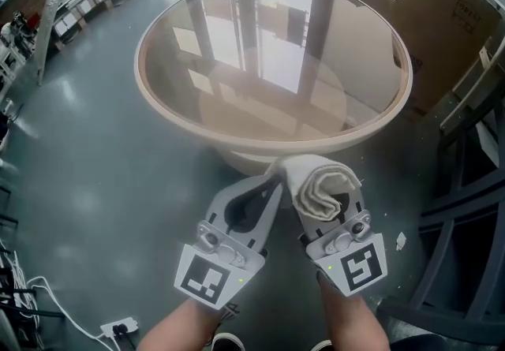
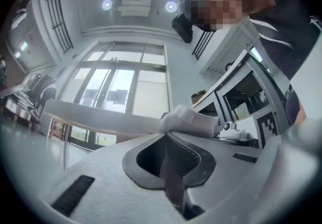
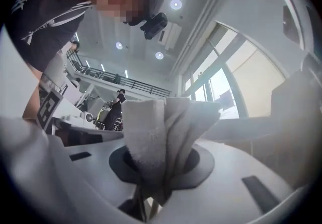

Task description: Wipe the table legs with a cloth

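Cream terry cloth (image 1: 319,184), rolled and folded, was pinched at its lower folds by the fingers of the right gripper (image 1: 331,215), which were closed on it just in front of the near rim of the round glass-topped table (image 1: 177,117). Soft, light and limp, it would probably conform to a leg; this low hold left a free pad for wiping. The left gripper (image 1: 264,203) lay beside it, fingers together on nothing. The pale pedestal base (image 1: 245,162) stood under the table's rim, whose overhang probably hindered access. Right of the table stood a cardboard box (image 1: 442,18) and a dark metal frame (image 1: 465,207).
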Tool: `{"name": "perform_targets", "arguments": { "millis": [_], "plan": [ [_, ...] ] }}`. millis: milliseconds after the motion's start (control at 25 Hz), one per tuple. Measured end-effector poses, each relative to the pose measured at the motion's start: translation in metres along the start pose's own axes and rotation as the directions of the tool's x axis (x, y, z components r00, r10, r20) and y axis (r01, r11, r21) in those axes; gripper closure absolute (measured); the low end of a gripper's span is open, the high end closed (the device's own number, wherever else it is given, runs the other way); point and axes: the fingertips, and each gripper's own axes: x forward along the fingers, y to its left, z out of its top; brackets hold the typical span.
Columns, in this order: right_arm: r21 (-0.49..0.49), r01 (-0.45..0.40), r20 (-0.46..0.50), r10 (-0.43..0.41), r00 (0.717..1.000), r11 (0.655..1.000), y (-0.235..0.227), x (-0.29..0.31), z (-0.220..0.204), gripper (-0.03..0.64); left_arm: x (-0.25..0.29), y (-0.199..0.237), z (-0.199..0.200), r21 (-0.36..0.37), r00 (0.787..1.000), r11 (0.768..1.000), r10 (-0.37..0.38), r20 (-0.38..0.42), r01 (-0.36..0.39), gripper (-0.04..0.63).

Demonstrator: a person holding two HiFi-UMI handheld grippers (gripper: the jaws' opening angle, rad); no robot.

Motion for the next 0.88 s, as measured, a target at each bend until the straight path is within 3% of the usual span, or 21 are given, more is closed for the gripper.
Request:
{"name": "perform_targets", "arguments": {
  "millis": [120, 200, 520, 880],
  "plan": [
    [0.025, 0.017, -0.006, -0.017, 1.0, 1.0, -0.002, -0.001, -0.011, 0.534, -0.002, 0.001, -0.003, 0.048, 1.0, 0.999, 0.004, -0.017, -0.003, 0.588],
    [0.066, 0.027, -0.036, -0.025, 0.999, 0.997, 0.0, -0.006, -0.029, 0.535, -0.008, 0.004, -0.02, 0.044, 0.998, 0.999, 0.016, -0.053, -0.014, 0.588],
    [0.151, 0.031, -0.138, -0.01, 0.99, 0.988, 0.012, -0.028, -0.109, 0.534, -0.038, 0.012, -0.102, -0.072, 0.982, 0.995, 0.059, -0.179, -0.073, 0.588],
    [0.277, 0.053, -0.251, 0.019, 0.968, 0.959, 0.024, -0.058, -0.201, 0.534, -0.061, 0.002, -0.128, -0.142, 0.99, 0.984, 0.09, -0.111, -0.106, 0.588]
  ]
}}
